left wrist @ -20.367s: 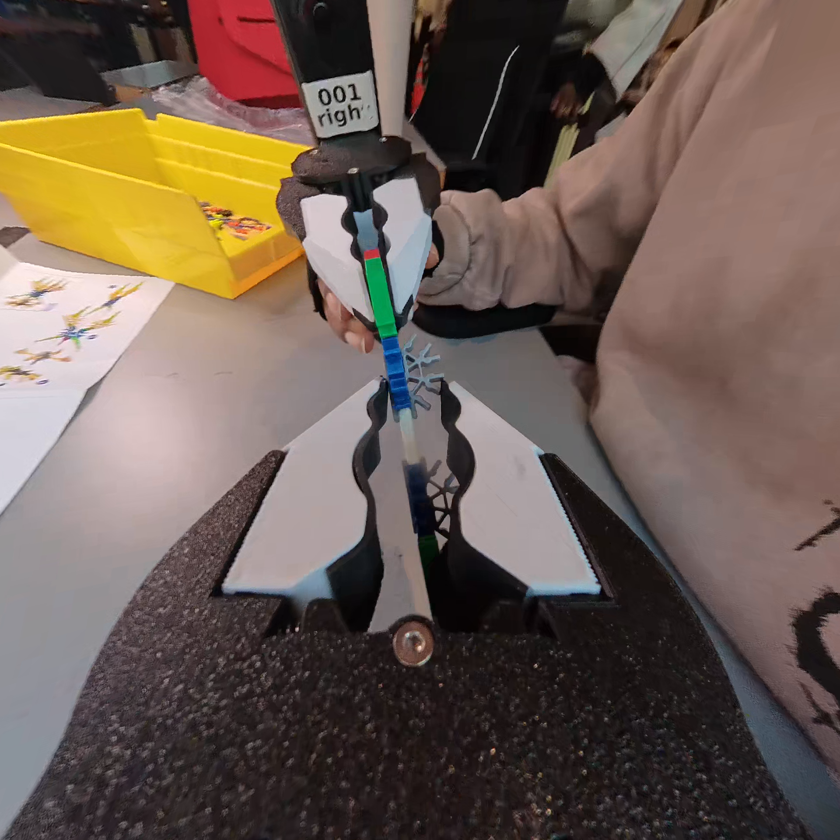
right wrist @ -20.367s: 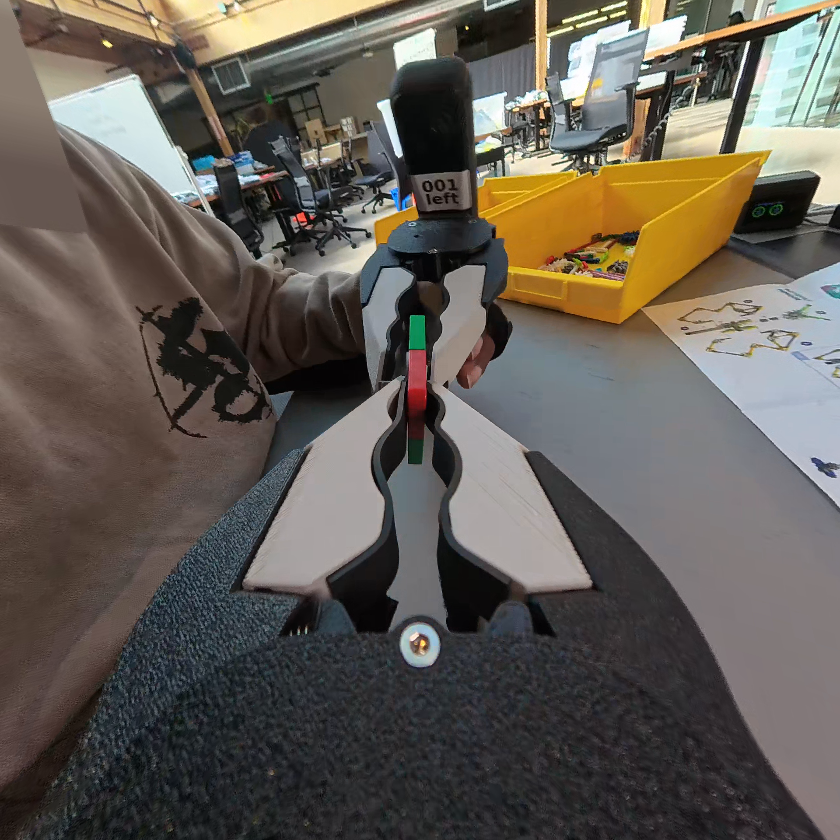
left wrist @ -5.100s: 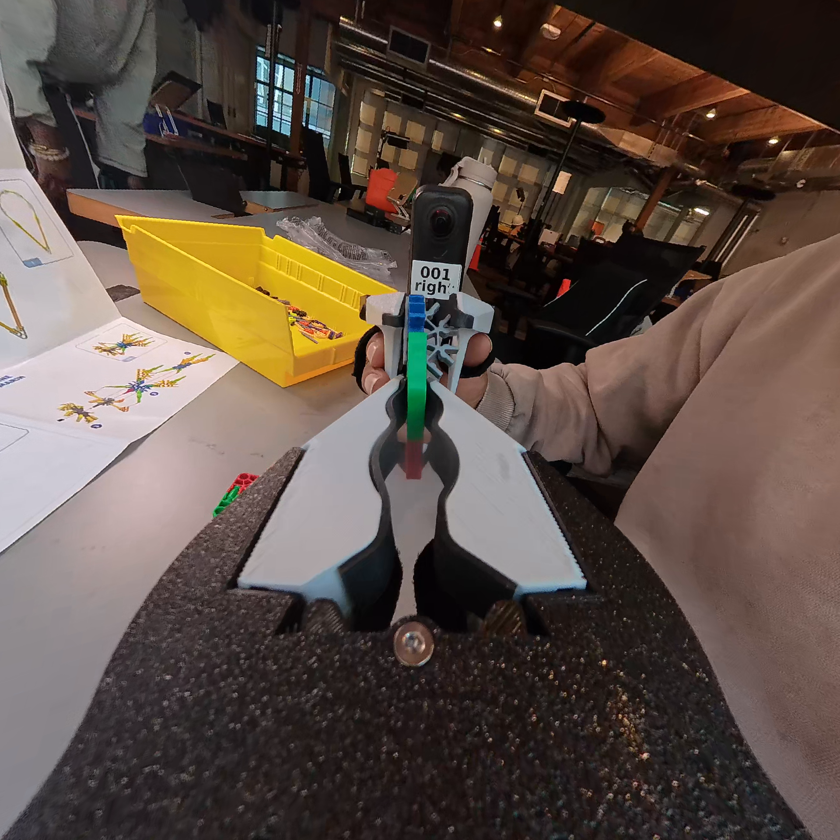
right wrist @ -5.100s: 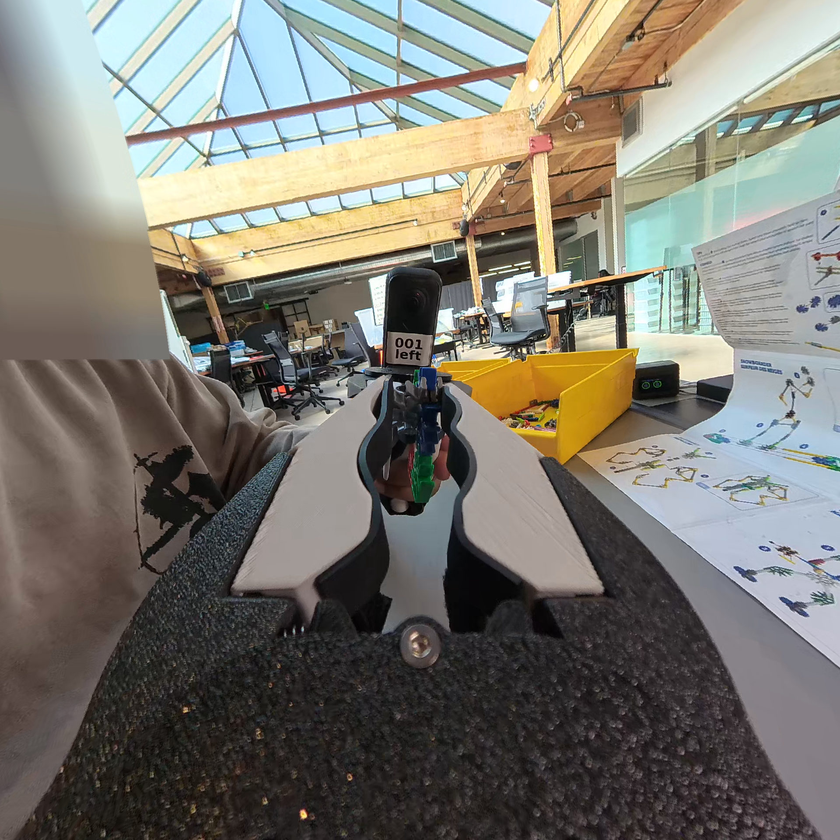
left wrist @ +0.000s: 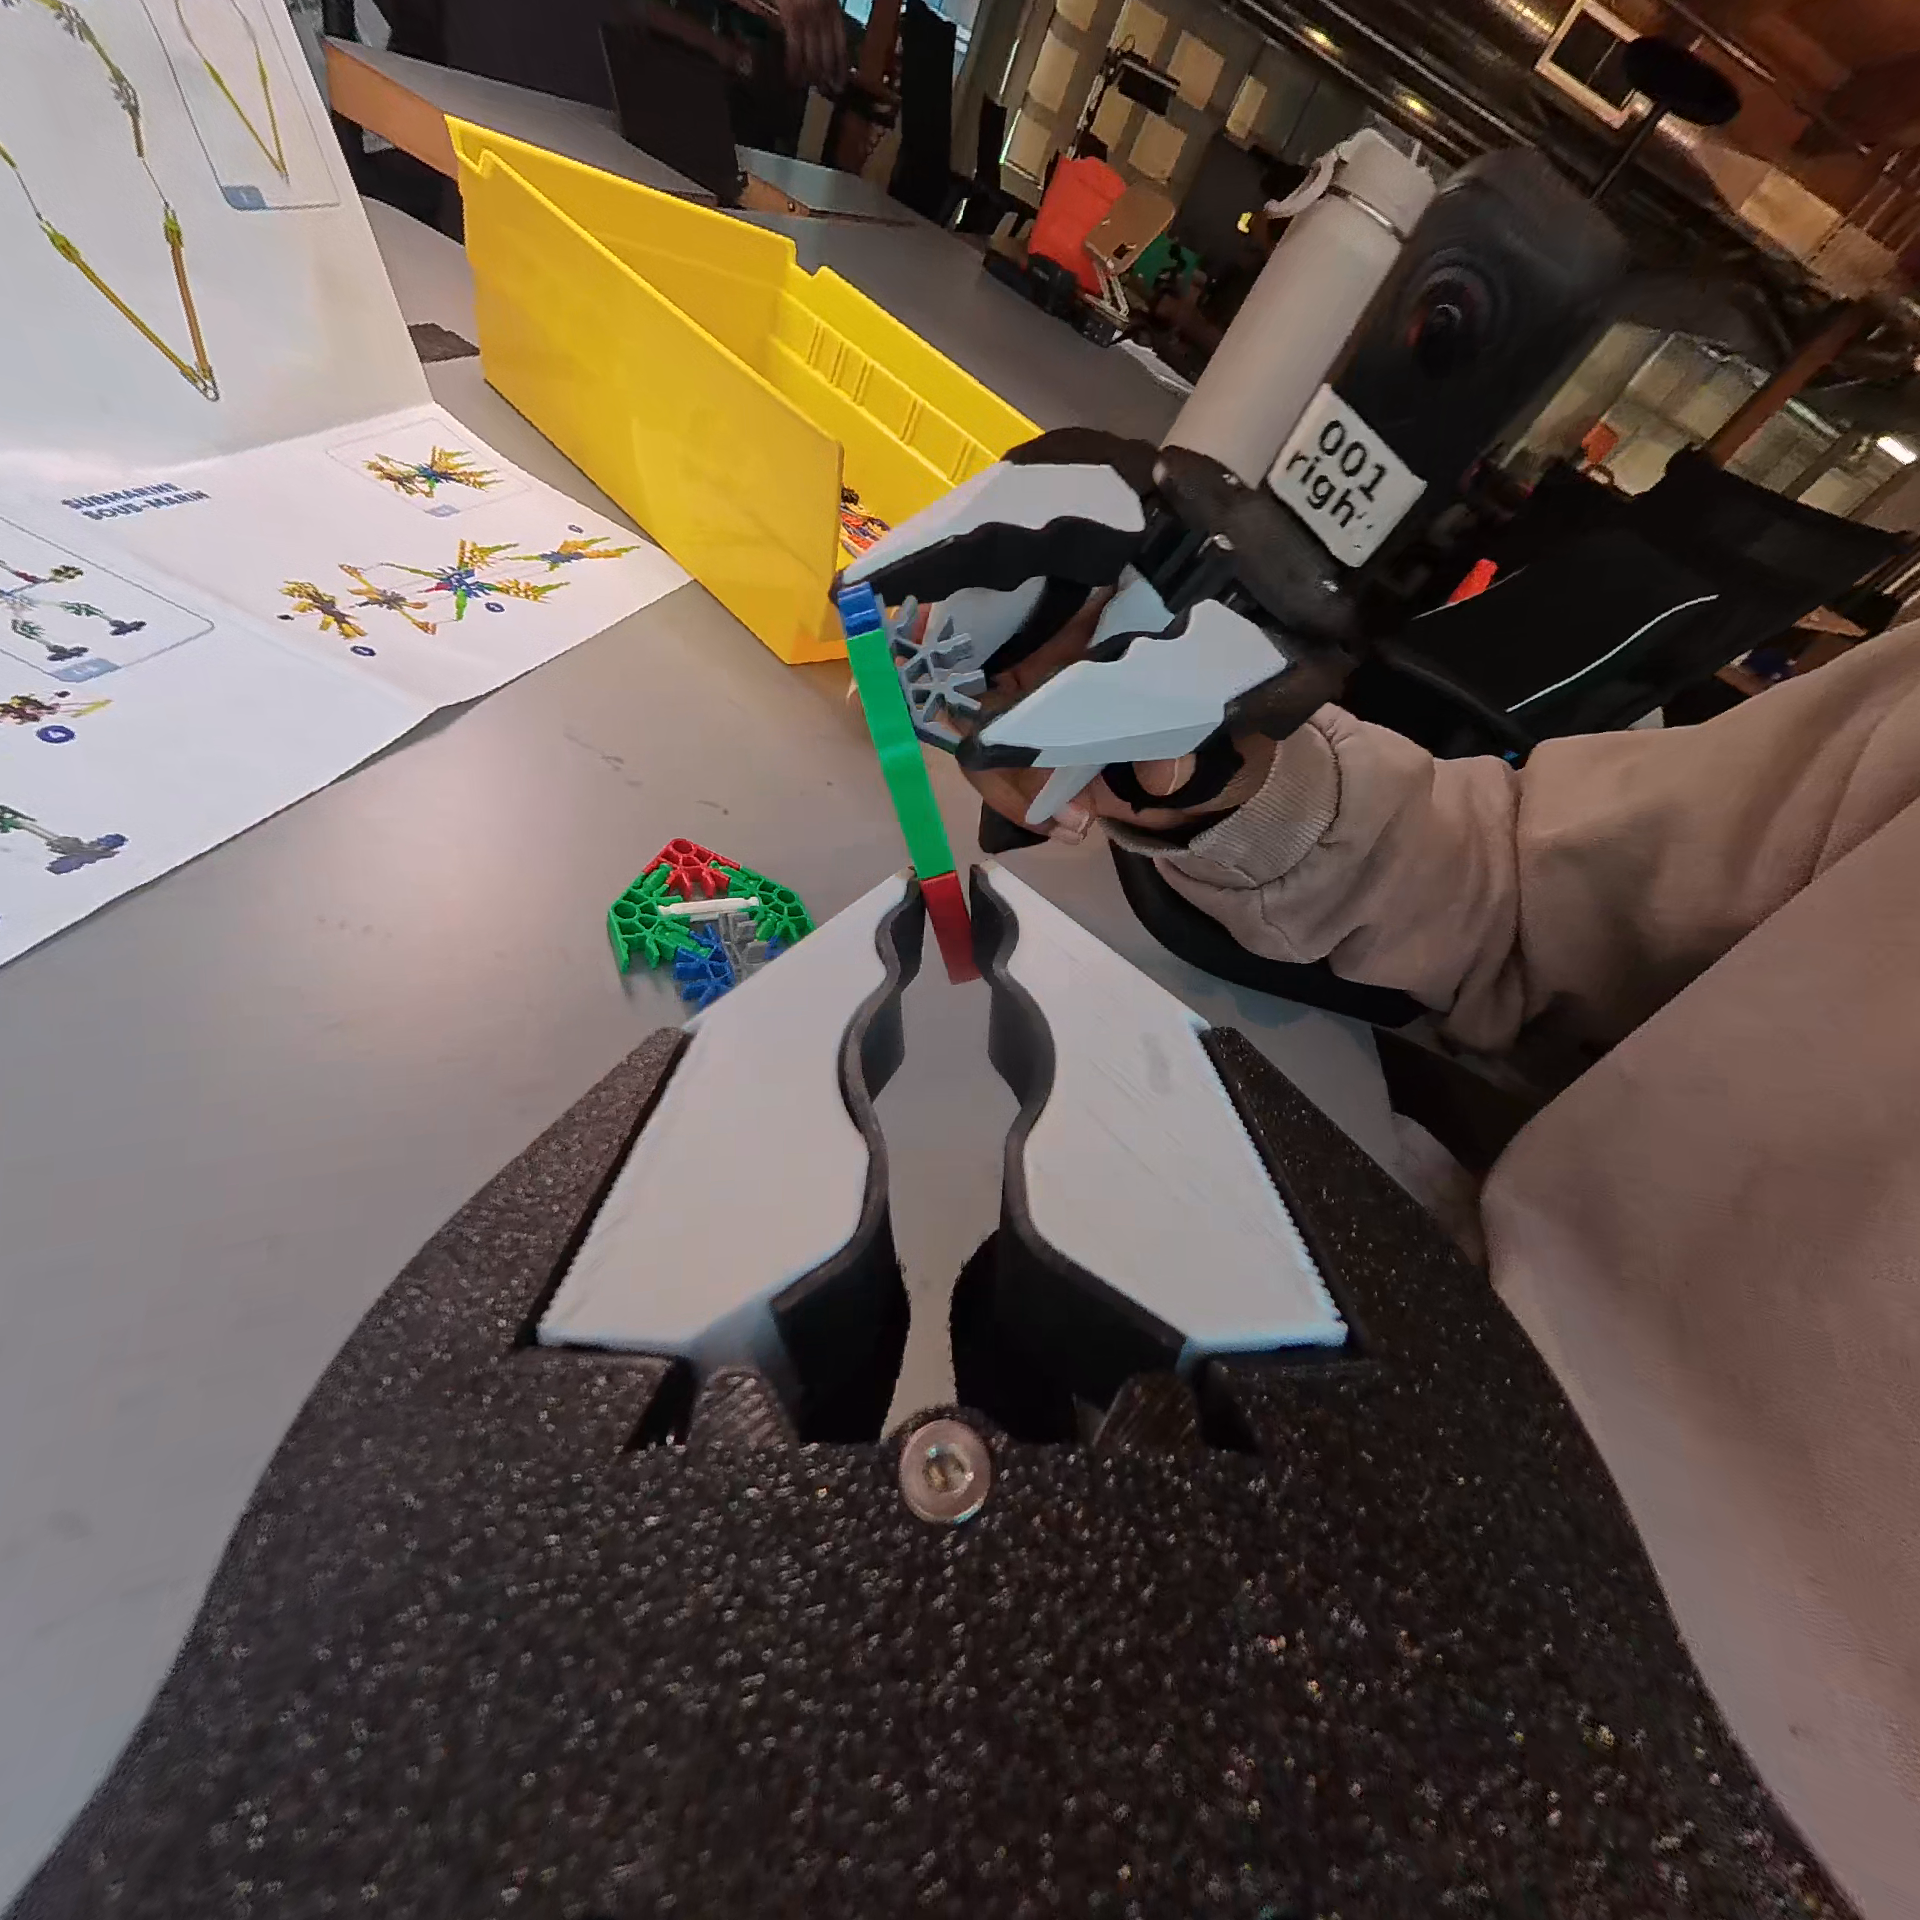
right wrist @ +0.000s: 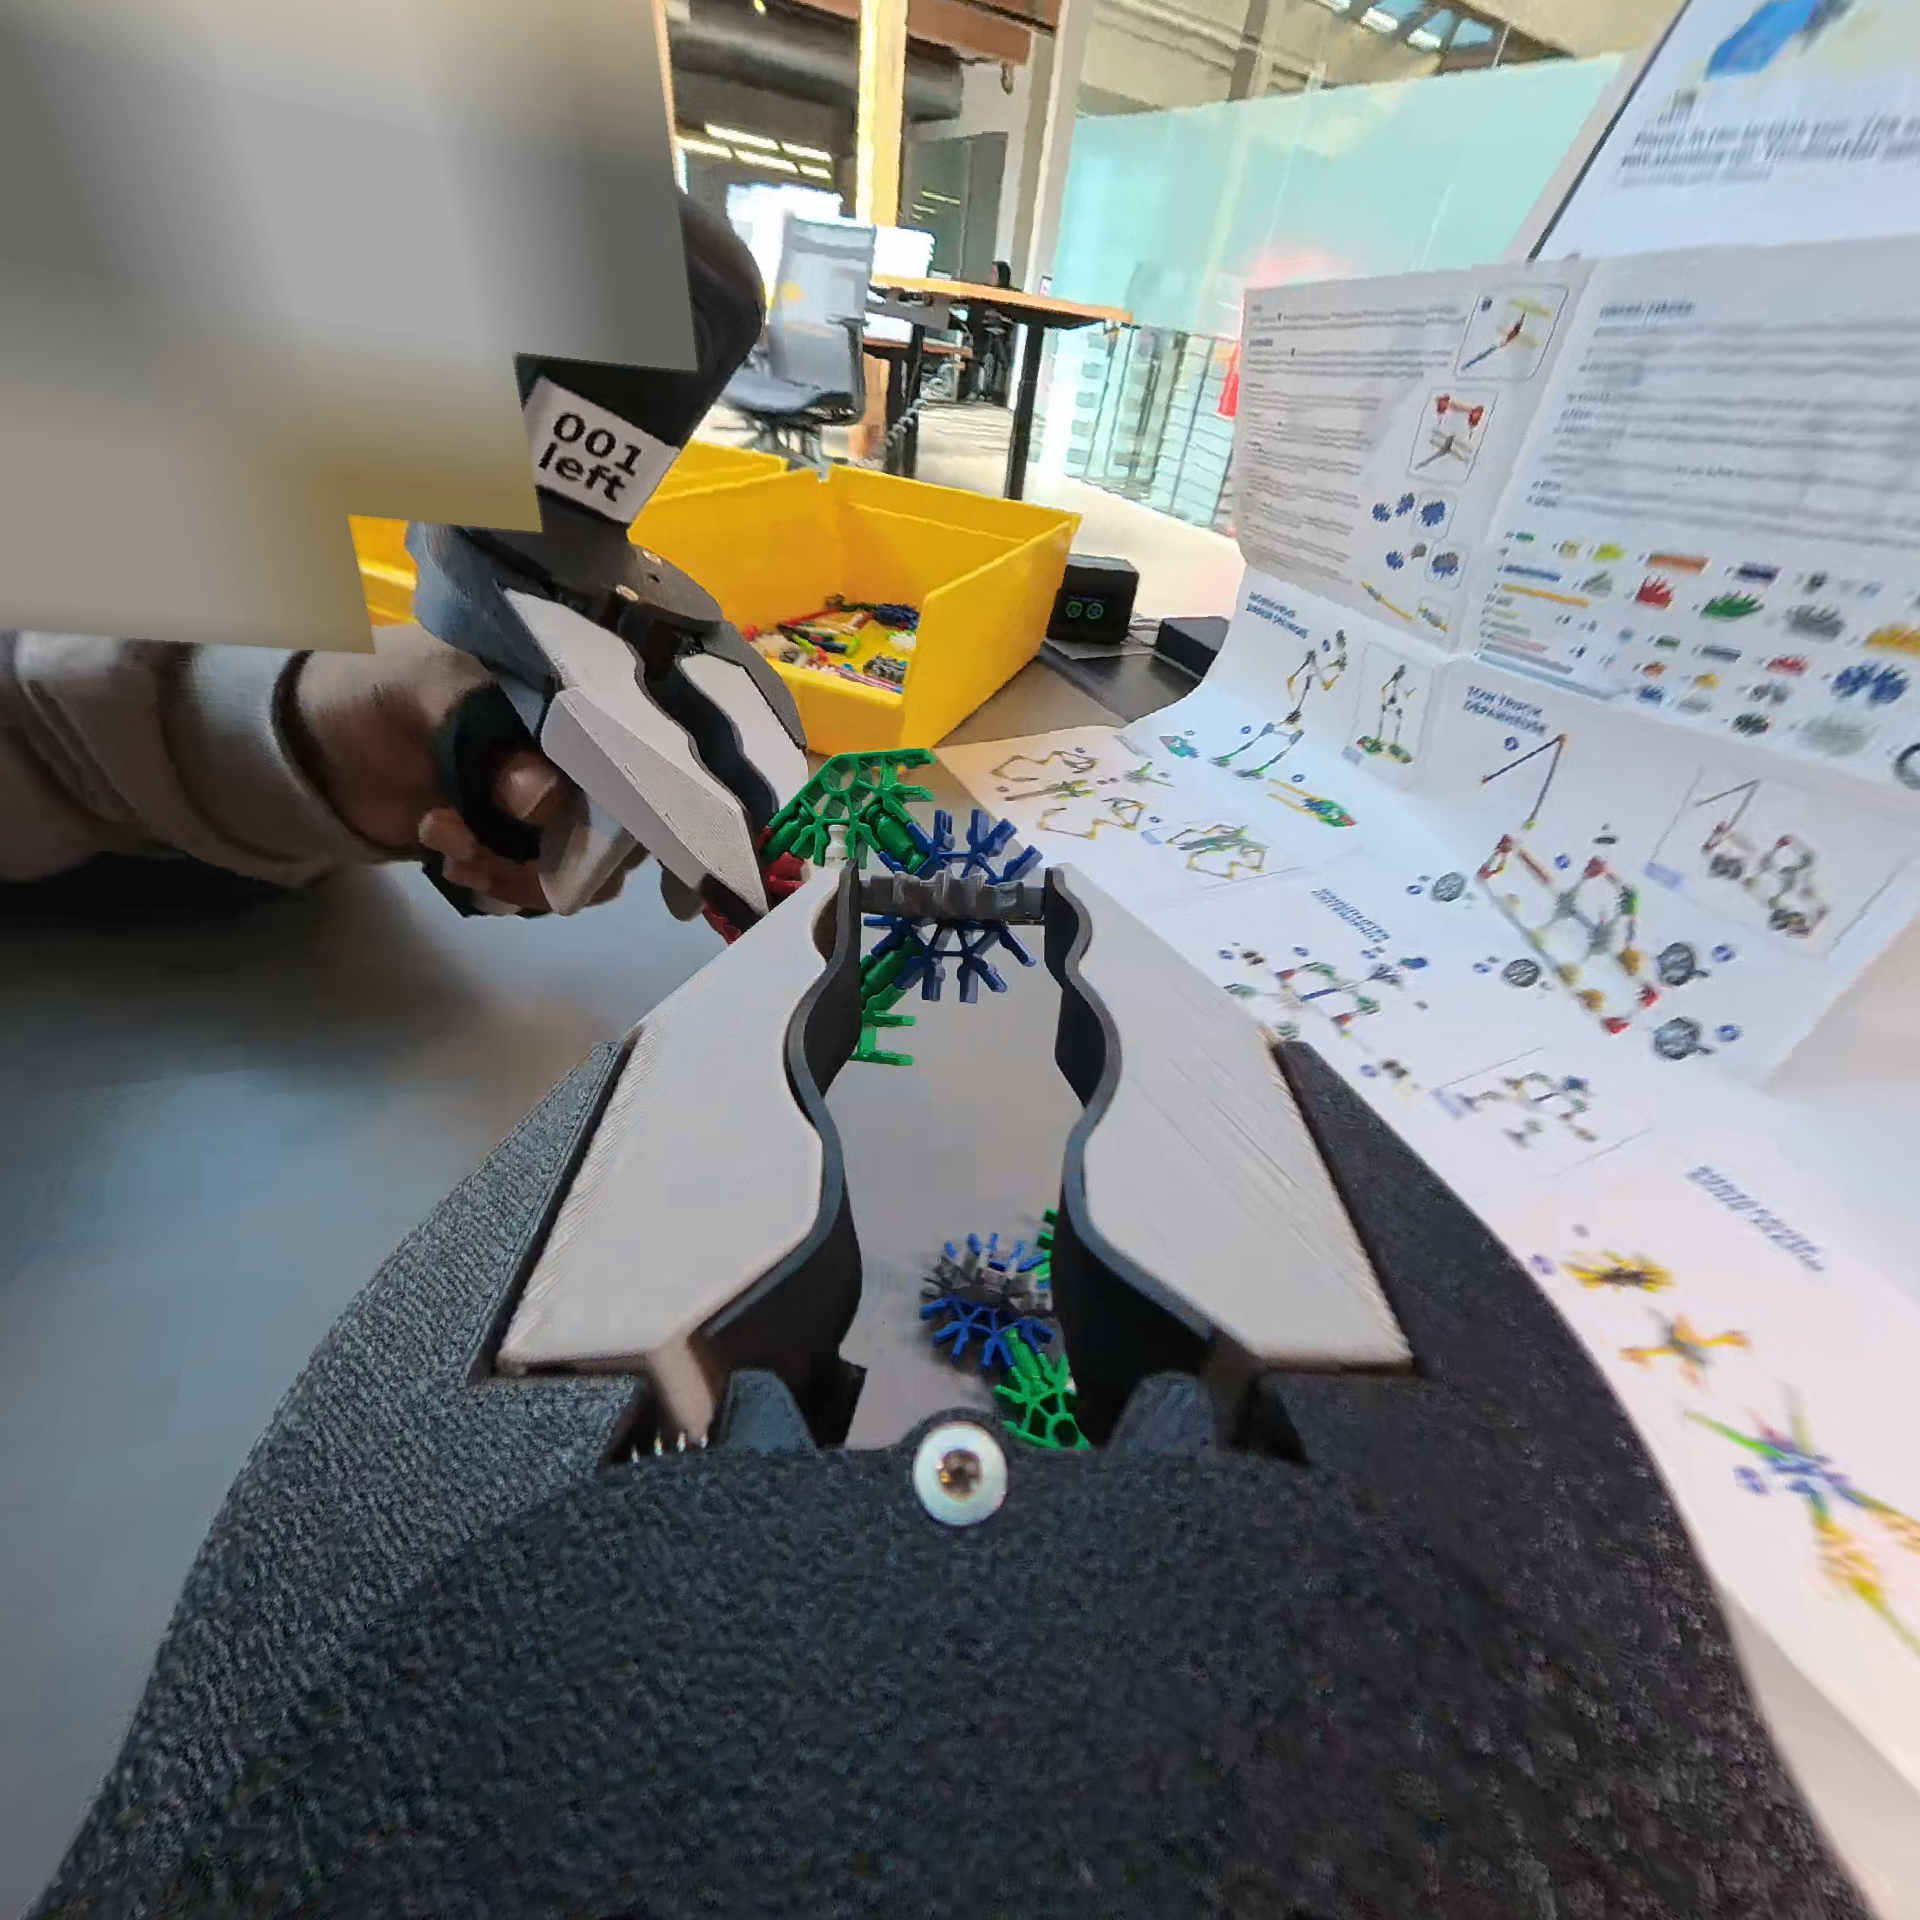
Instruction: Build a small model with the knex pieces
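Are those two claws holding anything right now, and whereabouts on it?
Both grip one flat toy assembly of connectors: the left gripper pinches its red end piece, the right gripper clamps its grey snowflake-shaped connector.

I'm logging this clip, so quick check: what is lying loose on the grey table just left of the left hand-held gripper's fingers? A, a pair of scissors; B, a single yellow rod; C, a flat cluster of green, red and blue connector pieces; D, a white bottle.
C: the left wrist view shows a flat cluster of connector pieces on the table, beside the left hand-held gripper, which pinches the red end of another piece.
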The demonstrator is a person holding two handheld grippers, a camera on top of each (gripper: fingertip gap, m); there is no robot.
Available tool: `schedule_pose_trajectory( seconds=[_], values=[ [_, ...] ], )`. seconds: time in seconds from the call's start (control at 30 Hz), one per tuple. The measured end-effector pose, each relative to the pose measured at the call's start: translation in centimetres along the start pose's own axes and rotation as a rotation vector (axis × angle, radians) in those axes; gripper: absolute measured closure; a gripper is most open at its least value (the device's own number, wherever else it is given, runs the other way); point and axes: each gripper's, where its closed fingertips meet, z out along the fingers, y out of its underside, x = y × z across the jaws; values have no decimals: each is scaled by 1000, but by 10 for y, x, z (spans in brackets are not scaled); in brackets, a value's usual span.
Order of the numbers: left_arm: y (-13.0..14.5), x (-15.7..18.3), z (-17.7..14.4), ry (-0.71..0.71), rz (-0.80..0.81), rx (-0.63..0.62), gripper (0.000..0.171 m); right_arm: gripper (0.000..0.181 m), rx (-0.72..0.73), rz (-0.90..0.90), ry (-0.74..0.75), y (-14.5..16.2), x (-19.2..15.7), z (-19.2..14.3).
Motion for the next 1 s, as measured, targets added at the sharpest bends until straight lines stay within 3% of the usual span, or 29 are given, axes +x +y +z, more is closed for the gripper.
schedule_pose_trajectory(
  seconds=[0.17,0.33,0.63,1.0],
  values=[
    [-5,8,-1,115,-186,27,162,150,6,584,-180,9,3,4],
    [-2,4,-1,174,-328,32,162,150,-25,821,-226,22,2,8],
    [-1,2,-1,215,-428,43,161,151,-34,1010,-265,30,2,9],
    [-1,1,-1,226,-442,43,162,154,-23,999,-257,27,5,6]
  ],
)
